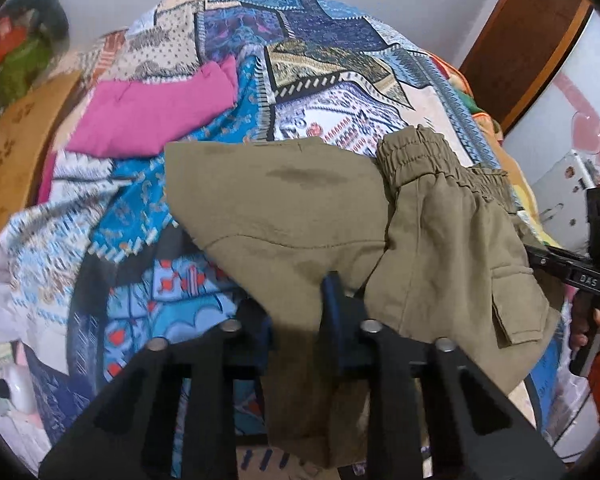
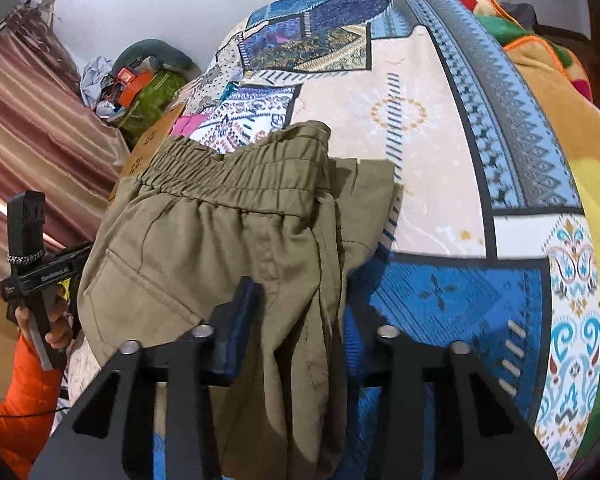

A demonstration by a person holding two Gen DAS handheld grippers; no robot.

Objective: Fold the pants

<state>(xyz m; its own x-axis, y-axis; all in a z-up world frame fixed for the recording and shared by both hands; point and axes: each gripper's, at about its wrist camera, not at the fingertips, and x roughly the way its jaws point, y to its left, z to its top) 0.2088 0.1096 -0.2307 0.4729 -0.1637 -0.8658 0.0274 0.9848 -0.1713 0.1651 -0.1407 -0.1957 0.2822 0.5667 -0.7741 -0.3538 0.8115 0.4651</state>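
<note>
The olive-green cargo pants lie on a bed, over a patchwork bedsheet printed in blue, cream and black; their elastic waistband is bunched toward twelve o'clock in the right wrist view, and a flap pocket shows at four o'clock in the left wrist view. The left tongs are clenched on a fold of the pants' cloth, which passes between the blue pads and drapes down over the frame. The right tongs likewise grasp a gathered bundle of the pants, the cloth running between the fingers toward six o'clock. Each camera sees the other tool at its edge, held by a hand with an orange sleeve. A folded pink garment lies on the sheet at ten o'clock from the pants. A multicoloured blanket sits at two o'clock, and a striped curtain hangs at nine o'clock.
</note>
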